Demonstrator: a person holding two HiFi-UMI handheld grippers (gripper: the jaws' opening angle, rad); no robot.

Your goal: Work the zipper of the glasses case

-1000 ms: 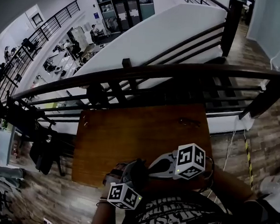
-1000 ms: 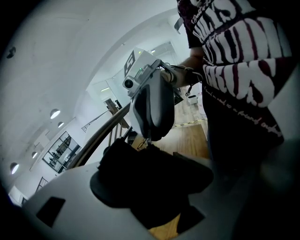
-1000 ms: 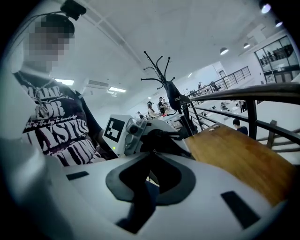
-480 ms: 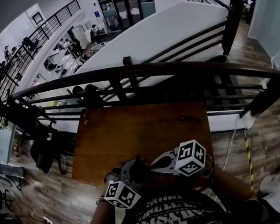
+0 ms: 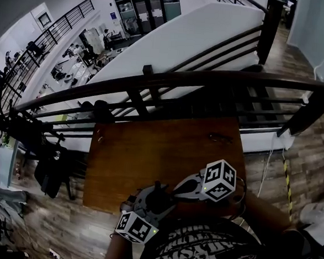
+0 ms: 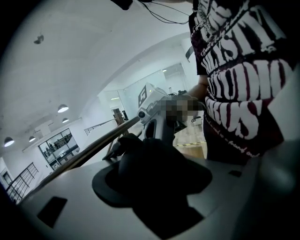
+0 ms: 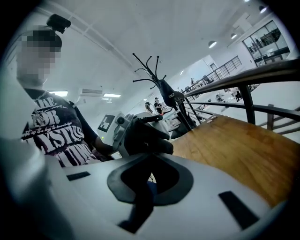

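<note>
The dark glasses case (image 5: 157,199) is held up over the near edge of the wooden table (image 5: 149,153), in front of the person's printed shirt. My left gripper (image 5: 152,202) has the case between its jaws, which are closing on it. In the left gripper view the case (image 6: 154,164) fills the whole gap. My right gripper (image 5: 171,194) comes in from the right, shut, with its tips against the case (image 7: 146,137). The zipper pull is too small to make out.
A dark railing (image 5: 210,79) runs along the table's far side, with a stairwell and office floor below. Two small items (image 5: 219,138) (image 5: 99,140) lie near the table's far corners. A coat rack (image 7: 164,91) stands beyond the table.
The left gripper has dropped a little toward the person and tipped the case upward. The right gripper has slid slightly down and stayed against the case.
</note>
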